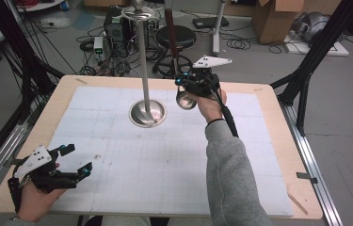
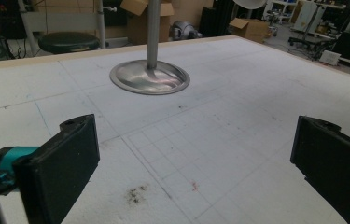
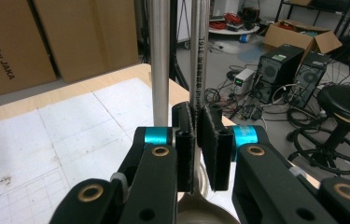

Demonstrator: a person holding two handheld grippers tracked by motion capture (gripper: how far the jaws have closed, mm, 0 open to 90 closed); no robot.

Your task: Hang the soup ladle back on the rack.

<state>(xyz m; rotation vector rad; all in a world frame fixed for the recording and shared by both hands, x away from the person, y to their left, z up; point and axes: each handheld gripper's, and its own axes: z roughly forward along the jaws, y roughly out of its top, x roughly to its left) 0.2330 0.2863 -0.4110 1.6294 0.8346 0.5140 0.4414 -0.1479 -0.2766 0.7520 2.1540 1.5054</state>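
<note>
One steel stand (image 1: 145, 70) rises just beside the ladle (image 1: 186, 100) the right claw (image 3: 196, 140) clamps; left claw (image 2: 191, 158) gapes

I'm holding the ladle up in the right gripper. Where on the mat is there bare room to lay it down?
Bare mat runs from the stand's base toward the near edge, between the open left gripper and the grey sleeve. The far-left corner beyond the base is bare too. It is crowded only by the pole, where the right gripper holds the ladle.
</note>
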